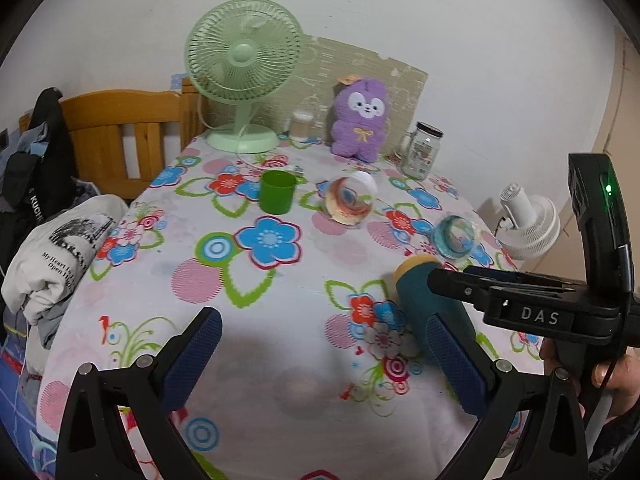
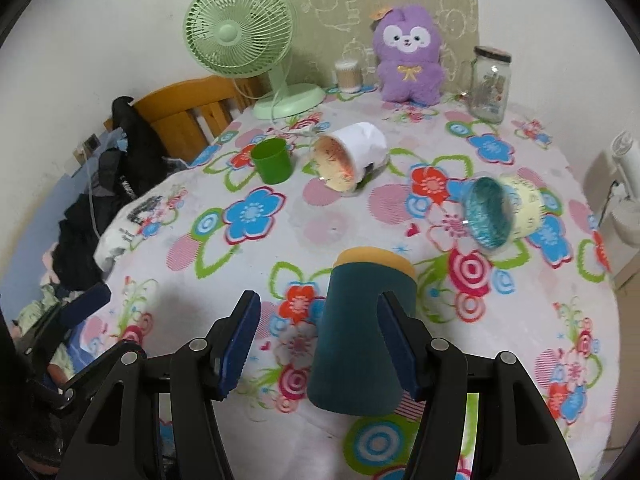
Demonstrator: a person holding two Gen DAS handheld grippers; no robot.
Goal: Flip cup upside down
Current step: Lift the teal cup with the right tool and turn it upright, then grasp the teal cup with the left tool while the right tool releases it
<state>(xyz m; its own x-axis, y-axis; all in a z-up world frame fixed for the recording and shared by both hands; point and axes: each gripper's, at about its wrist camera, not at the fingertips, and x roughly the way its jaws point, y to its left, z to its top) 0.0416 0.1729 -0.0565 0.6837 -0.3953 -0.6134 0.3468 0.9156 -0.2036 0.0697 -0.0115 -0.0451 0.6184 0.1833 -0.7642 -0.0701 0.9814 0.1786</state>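
A dark teal cup with a yellow rim lies on its side on the floral tablecloth, mouth pointing away. My right gripper is open, with the cup between its blue pads, close to the right pad. The teal cup also shows in the left wrist view, partly hidden behind the right gripper's black body. My left gripper is open and empty above the cloth, left of the cup.
A green cup stands upright. A white cup and a pale cup with a teal inside lie on their sides. A green fan, purple plush and glass jar stand at the back. A wooden chair with clothes is at left.
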